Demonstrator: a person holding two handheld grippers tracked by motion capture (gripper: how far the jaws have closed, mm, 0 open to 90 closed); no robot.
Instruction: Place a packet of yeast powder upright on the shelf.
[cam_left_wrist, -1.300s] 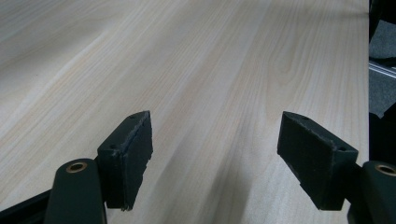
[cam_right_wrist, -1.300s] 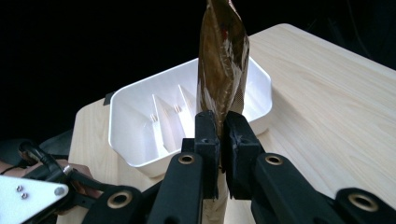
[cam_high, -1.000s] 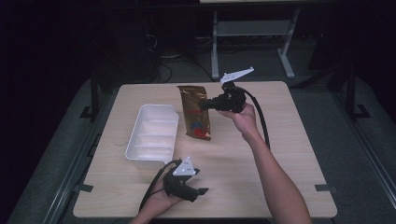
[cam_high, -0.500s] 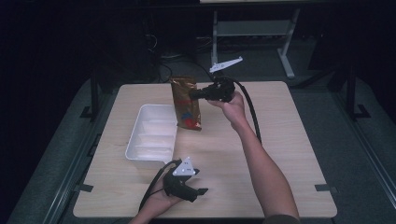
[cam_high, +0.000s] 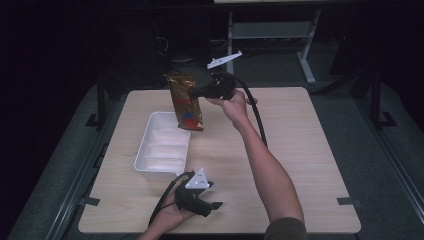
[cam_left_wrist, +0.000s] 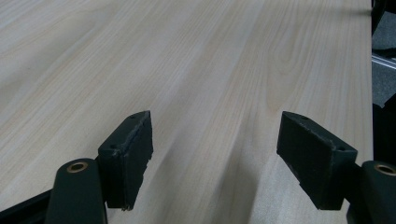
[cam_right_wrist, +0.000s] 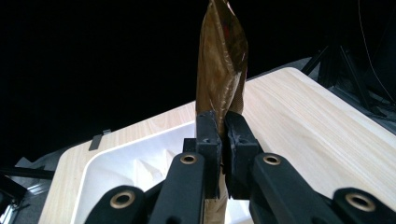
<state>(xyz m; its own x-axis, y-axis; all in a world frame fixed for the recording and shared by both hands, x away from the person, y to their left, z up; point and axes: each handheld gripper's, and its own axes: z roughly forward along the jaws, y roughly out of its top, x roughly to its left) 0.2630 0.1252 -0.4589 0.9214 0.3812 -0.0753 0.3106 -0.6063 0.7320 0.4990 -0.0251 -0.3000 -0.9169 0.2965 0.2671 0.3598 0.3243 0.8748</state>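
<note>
The right gripper (cam_high: 196, 93) holds a brown foil pouch (cam_high: 185, 101) clear of the surface (cam_high: 310, 145), its jaws pressed together on the pouch wall with the foil pinched between them; the right gripper view shows the pouch (cam_right_wrist: 221, 70) rising edge-on above the closed pads and continuing below them. In the high view the pouch hangs roughly upright, slightly tilted, with its lower end above the far right corner of the white tray (cam_high: 155, 161); whether that end touches the tray rim cannot be determined. The tray rests on the left half of the surface and appears to hold no loose items; its moulded ribbed floor is visible in the right gripper view (cam_right_wrist: 135, 172). The left gripper (cam_high: 212, 205) rests low at the near edge of the surface, just in front of the tray, with its jaws spread wide and nothing between them; the left gripper view shows bare wood grain (cam_left_wrist: 196, 70) ahead. Assessment: pickup and lift of the pouch are complete, and transport toward the tray is largely accomplished. Remaining work, as judged from the layout, is to centre the pouch over the tray cavity, lower it, release the pinch, and withdraw the right gripper.
</note>
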